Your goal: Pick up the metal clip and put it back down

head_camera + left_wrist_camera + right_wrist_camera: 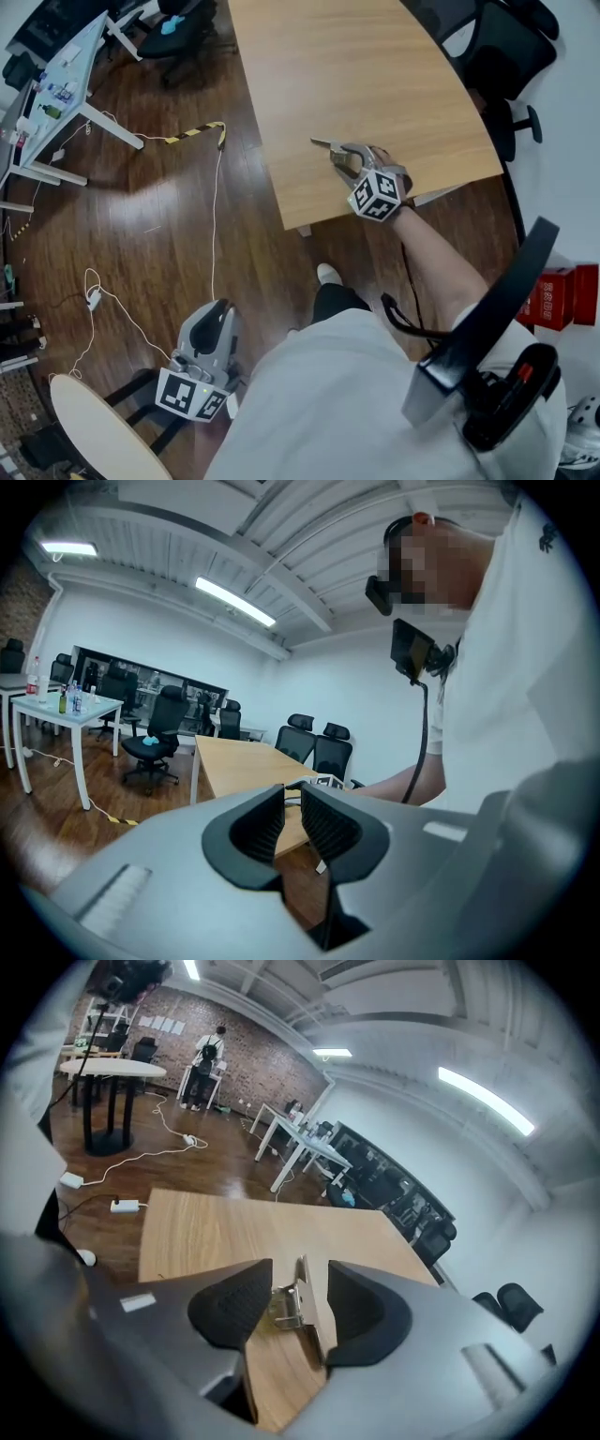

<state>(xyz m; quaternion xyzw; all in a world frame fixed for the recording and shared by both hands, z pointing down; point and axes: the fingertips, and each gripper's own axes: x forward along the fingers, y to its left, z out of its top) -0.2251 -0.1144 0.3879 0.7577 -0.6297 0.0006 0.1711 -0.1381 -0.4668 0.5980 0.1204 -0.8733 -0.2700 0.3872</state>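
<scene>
Wood table [394, 84] wide and bare, lots of room ahead. Metal clip [289, 1305] sits on it close to front edge, between fingers of right gripper [300, 1265]; fingers stand wide apart, not squeezing. I worry: lift away crooked, finger bumps clip, clip slides off edge to floor. Left gripper [292, 787] hangs low over floor, fingers a little apart, holding nothing
</scene>
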